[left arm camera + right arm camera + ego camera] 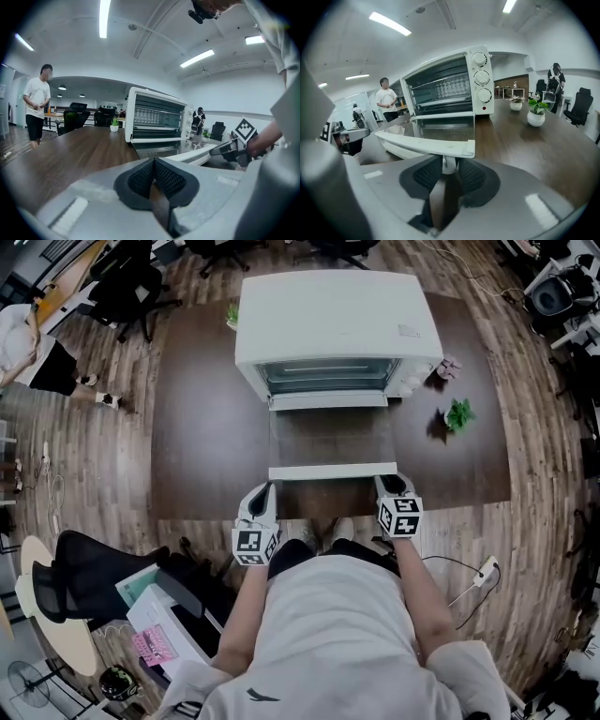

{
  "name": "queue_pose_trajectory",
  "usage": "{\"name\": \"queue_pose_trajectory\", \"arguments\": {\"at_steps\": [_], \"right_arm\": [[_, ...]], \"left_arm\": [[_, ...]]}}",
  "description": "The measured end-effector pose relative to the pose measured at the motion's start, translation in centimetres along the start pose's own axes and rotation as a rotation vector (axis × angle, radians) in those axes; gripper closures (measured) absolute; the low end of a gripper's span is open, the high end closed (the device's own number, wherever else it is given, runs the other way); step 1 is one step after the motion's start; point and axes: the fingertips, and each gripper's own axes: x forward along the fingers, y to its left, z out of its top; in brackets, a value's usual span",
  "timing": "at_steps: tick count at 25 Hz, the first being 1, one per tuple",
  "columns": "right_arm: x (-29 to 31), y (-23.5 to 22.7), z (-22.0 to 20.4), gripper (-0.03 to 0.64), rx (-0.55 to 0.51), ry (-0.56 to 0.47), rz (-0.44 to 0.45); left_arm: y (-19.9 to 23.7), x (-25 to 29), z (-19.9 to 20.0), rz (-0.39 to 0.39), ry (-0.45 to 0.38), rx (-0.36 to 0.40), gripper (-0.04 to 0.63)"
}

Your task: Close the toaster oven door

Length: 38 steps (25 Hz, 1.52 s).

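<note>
A white toaster oven (333, 324) stands at the back of a dark wooden table (206, 427). Its glass door (333, 437) lies open and flat toward me. The door's white handle bar (333, 472) runs along the near edge. My right gripper (389, 486) is at the bar's right end. In the right gripper view its pads (471, 176) close on the handle's white post (448, 165). My left gripper (266, 489) sits just below the bar's left end. Its pads (140, 178) meet with nothing between them, and the handle (197, 154) lies off to their right.
Small potted plants stand on the table right of the oven (457, 414), (448, 367) and behind its left corner (232, 313). Office chairs (122, 282) and a standing person (36, 101) are beyond the table's left side. A black chair (75, 577) and boxes are near my left.
</note>
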Motion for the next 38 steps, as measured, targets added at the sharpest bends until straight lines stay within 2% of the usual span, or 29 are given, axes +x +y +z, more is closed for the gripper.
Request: {"name": "queue_pose_trajectory", "arguments": {"at_steps": [15,27,33,38], "right_arm": [[-1.0,0.1,1.7,0.526,-0.001,-0.013,-0.047],[-3.1,0.8,6.5,0.528,-0.041,-0.078,-0.076],[-3.8,1.1,9.4,0.523,-0.079,-0.100,-0.084],[-4.0,1.2,10.9,0.522,-0.092,-0.098,-0.077]], "left_arm": [[1.0,-1.0,0.6,0.027,-0.014,0.006,0.591],[0.9,-0.6,1.6,0.013,-0.035,0.004,0.591],[-1.4,0.8,2.0,-0.064,-0.029,0.017,0.591],[-3.6,2.5,4.2,-0.125,-0.064,0.046,0.591]]}}
